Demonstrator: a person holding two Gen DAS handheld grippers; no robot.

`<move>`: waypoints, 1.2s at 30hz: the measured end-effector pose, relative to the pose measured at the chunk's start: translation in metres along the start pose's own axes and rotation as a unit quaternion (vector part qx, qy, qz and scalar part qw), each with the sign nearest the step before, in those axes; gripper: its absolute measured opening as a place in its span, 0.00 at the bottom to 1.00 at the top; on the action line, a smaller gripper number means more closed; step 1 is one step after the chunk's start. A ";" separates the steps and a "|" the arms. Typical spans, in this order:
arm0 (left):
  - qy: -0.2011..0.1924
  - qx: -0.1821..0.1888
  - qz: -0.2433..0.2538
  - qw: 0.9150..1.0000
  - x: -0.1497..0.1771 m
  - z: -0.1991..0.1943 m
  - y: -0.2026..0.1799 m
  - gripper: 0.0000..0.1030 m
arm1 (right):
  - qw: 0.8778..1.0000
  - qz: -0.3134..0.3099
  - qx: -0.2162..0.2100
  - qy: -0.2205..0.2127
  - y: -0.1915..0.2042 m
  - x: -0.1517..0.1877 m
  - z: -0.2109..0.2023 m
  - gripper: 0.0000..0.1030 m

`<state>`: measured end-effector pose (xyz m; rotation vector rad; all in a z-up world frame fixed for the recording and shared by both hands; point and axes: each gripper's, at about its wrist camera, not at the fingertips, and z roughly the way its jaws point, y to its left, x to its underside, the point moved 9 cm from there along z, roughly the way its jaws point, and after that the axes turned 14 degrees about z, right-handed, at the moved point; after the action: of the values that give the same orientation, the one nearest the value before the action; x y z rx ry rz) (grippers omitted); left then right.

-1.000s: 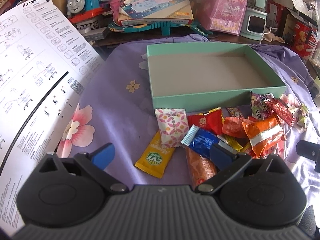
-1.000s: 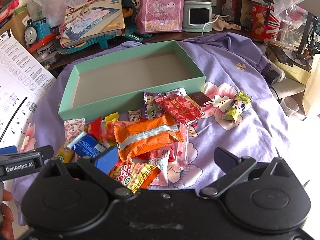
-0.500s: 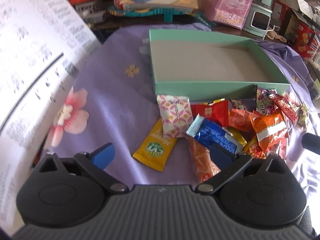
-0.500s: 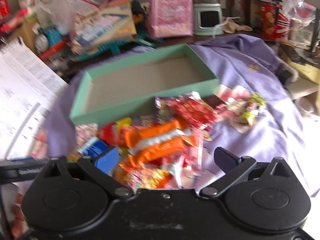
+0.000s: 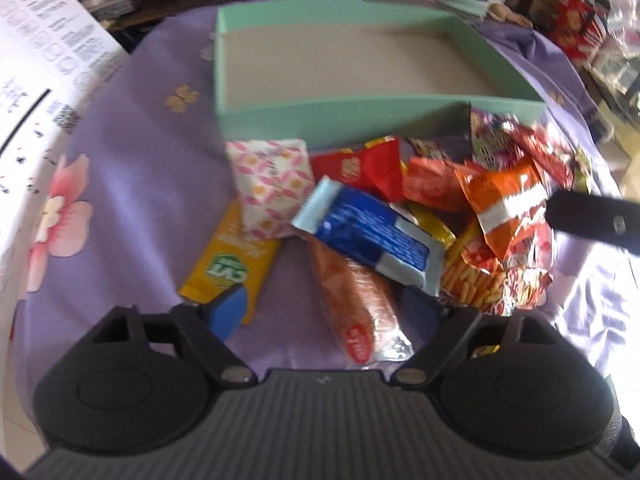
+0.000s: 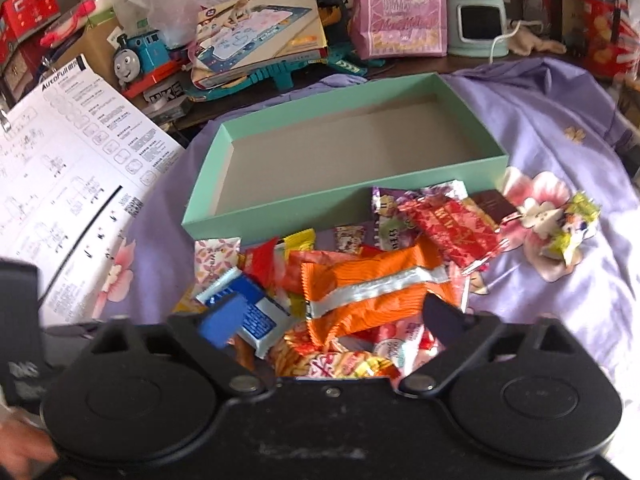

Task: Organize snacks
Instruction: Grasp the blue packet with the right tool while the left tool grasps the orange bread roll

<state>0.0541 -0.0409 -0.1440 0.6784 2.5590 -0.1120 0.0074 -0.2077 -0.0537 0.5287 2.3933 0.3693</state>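
A pile of snack packets lies on the purple flowered cloth in front of an empty mint-green box (image 5: 360,118) (image 6: 340,208). My left gripper (image 5: 322,306) is open and low over the pile's left end, with a long orange-brown packet (image 5: 352,300) between its fingers, a blue packet (image 5: 372,234) just ahead and a yellow packet (image 5: 232,260) by the left finger. My right gripper (image 6: 332,316) is open over the pile, above a big orange packet (image 6: 372,288) and a striped snack bag (image 6: 336,360). A pink-patterned packet (image 5: 272,184) lies near the box.
A white instruction sheet (image 6: 68,184) lies at the left. Toys, a pink bag (image 6: 400,8) and boxes crowd the back. A yellow-green candy (image 6: 572,228) lies apart at the right. The right gripper's body (image 5: 592,220) shows in the left wrist view.
Both grippers have moved forward and down toward the pile. The left one now straddles the long orange-brown packet. Both stay open.
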 end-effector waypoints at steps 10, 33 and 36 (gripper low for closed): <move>0.019 0.013 -0.010 1.000 0.013 0.011 0.017 0.57 | 0.996 -0.022 -0.060 0.061 0.032 0.009 0.027 0.53; 0.006 0.035 -0.028 0.999 0.025 0.005 0.048 0.58 | 0.964 -0.209 -0.051 0.154 0.082 0.042 0.103 0.45; 0.000 0.026 -0.017 1.000 0.020 0.001 0.045 0.58 | 0.969 -0.196 -0.054 0.143 0.084 0.038 0.100 0.42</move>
<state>0.0611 0.0069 -0.1529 0.6536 2.5769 -0.1914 0.0689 -0.1038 -0.1160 -0.0577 2.6589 0.4171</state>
